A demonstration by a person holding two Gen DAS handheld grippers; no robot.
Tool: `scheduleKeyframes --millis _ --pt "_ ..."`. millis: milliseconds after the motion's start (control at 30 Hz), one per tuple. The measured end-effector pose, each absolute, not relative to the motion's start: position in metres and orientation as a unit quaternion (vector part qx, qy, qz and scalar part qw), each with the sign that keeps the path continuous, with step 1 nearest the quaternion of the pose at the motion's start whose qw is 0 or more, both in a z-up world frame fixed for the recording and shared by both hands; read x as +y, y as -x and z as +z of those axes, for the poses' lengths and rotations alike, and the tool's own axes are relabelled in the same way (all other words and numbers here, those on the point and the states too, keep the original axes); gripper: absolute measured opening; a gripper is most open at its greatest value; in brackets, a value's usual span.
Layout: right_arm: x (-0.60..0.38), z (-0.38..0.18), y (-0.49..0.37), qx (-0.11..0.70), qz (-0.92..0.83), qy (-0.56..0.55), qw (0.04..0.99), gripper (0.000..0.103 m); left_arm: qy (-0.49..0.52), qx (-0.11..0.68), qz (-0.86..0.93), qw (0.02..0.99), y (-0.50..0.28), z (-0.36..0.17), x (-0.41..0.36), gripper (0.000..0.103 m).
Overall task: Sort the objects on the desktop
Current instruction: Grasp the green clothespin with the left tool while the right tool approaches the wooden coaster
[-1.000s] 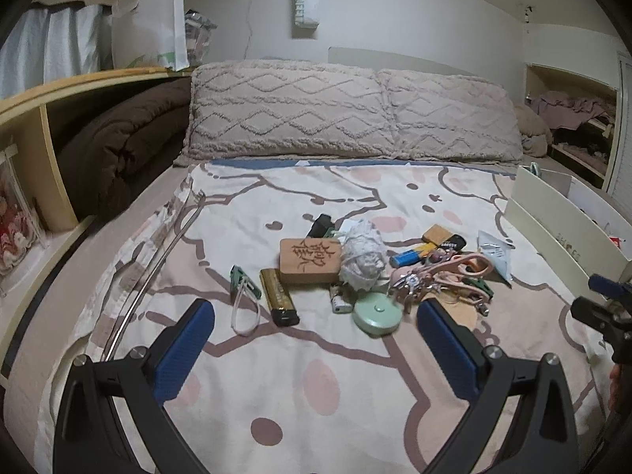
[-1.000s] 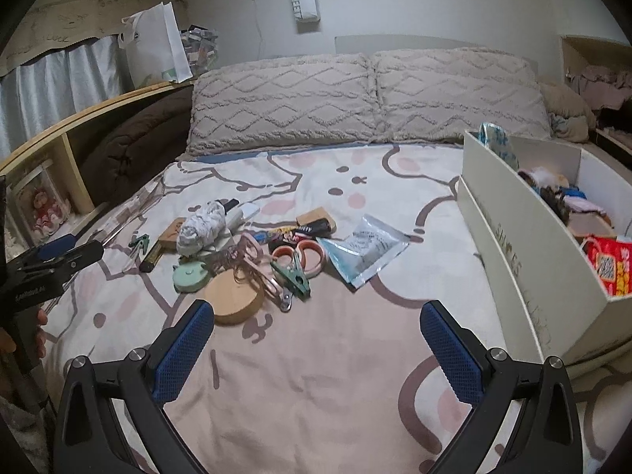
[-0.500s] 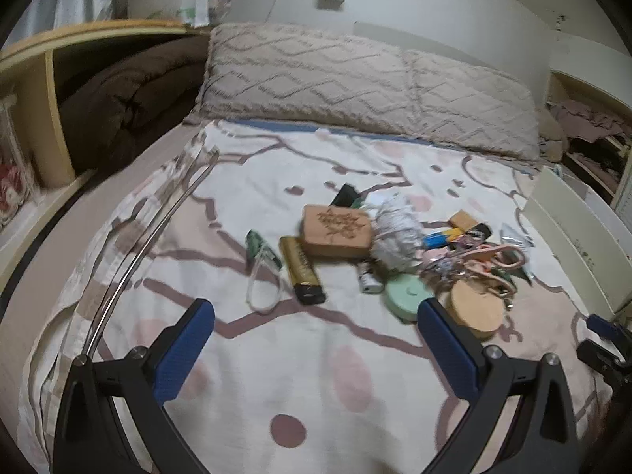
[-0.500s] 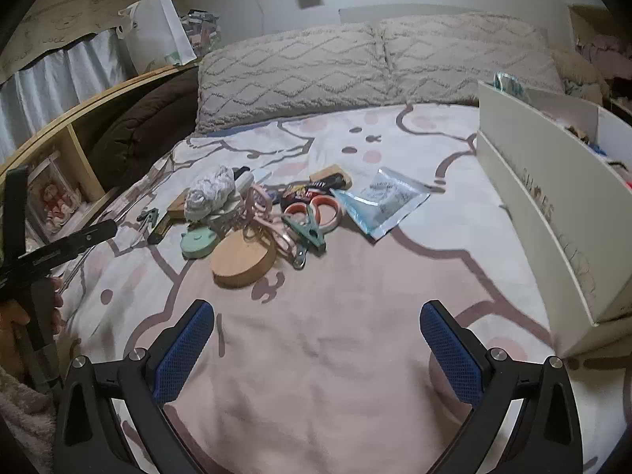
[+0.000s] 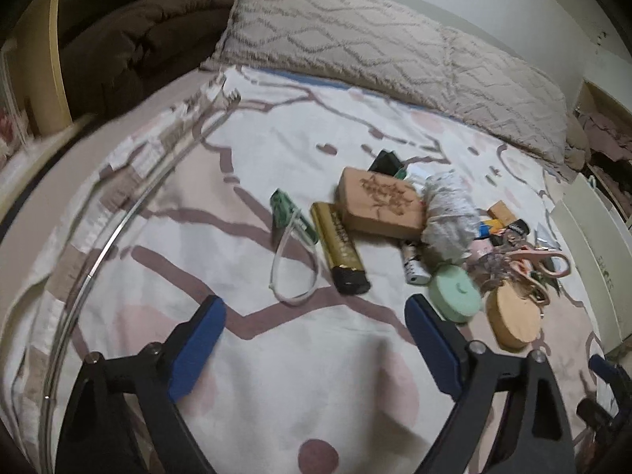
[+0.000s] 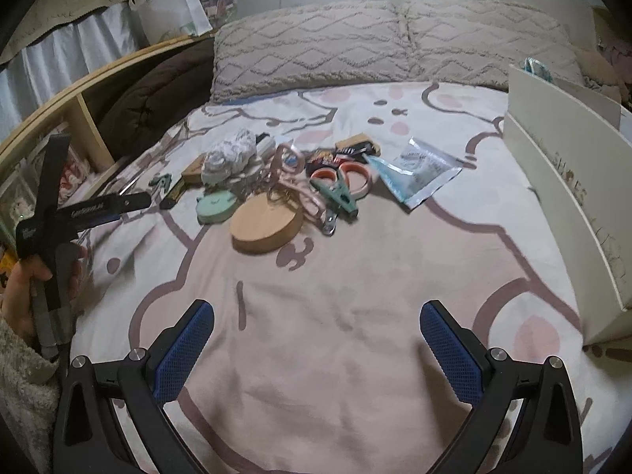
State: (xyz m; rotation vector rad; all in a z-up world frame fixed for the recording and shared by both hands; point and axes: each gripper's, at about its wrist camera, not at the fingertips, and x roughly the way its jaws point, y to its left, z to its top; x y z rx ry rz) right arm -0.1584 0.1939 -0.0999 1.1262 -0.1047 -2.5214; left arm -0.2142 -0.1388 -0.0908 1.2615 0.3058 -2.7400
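Clutter lies heaped mid-frame on the bed [image 5: 276,355]. Left gripper [image 5: 314,328], empty, jaws closing, aims at the gold lighter [image 5: 339,247], apparently narrowing for pickup. Right gripper [image 6: 316,339] stays spread, empty.

a home bedroom: a bed with a patterned sheet [image 6: 355,316], two textured pillows [image 6: 395,47], and a folded brown duvet [image 5: 130,47].
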Motion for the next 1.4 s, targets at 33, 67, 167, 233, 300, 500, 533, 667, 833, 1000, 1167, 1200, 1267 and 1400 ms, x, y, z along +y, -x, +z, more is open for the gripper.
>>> scheduleKeyframes --millis 33,67,167,233,300,500,533,667,833,1000,1167,1200,1267,1400 --pt "0.192 -0.101 0.159 -0.038 -0.894 -0.403 0.192 0.103 -0.421 0.103 -0.899 0.056 0.217 -0.094 -0.140 0.084" --pt "0.191 -0.103 0.159 -0.039 -0.891 -0.407 0.196 0.103 -0.424 0.103 -0.898 0.058 0.219 -0.096 -0.141 0.083" --pt "0.185 -0.107 0.159 -0.035 -0.888 -0.416 0.193 0.103 -0.424 0.100 -0.898 0.064 0.224 -0.096 -0.141 0.080" --pt "0.182 -0.109 0.157 -0.028 -0.887 -0.418 0.195 0.103 -0.424 0.094 -0.898 0.068 0.228 -0.096 -0.139 0.076" --pt "0.177 -0.110 0.156 -0.020 -0.885 -0.419 0.202 0.103 -0.426 0.088 -0.898 0.072 0.232 -0.098 -0.138 0.073" --pt "0.167 -0.115 0.153 -0.019 -0.872 -0.432 0.227 0.103 -0.418 0.098 -0.900 0.071 0.241 -0.100 -0.144 0.060" --pt "0.165 -0.117 0.153 -0.019 -0.870 -0.435 0.230 0.103 -0.417 0.102 -0.900 0.070 0.242 -0.100 -0.145 0.057" --pt "0.156 -0.119 0.150 0.004 -0.868 -0.440 0.230 0.103 -0.410 0.118 -0.902 0.067 0.242 -0.100 -0.150 0.042" --pt "0.158 -0.120 0.150 -0.012 -0.866 -0.442 0.235 0.103 -0.406 0.140 -0.901 0.062 0.241 -0.102 -0.157 0.025" --pt "0.157 -0.120 0.153 -0.019 -0.868 -0.442 0.223 0.103 -0.400 0.137 -0.905 0.055 0.239 -0.100 -0.153 0.021" --pt "0.149 -0.119 0.157 -0.002 -0.874 -0.437 0.215 0.103 -0.396 0.128 -0.908 0.047 0.234 -0.099 -0.148 0.020" --pt "0.148 -0.119 0.159 0.000 -0.874 -0.436 0.214 0.103 -0.395 0.128 -0.908 0.046 0.233 -0.099 -0.147 0.020" --pt "0.147 -0.118 0.165 -0.002 -0.875 -0.436 0.211 0.103 -0.395 0.131 -0.908 0.043 0.230 -0.098 -0.147 0.020" --pt "0.146 -0.117 0.178 -0.003 -0.876 -0.437 0.203 0.100 -0.395 0.135 -0.908 0.038 0.225 -0.098 -0.146 0.020"
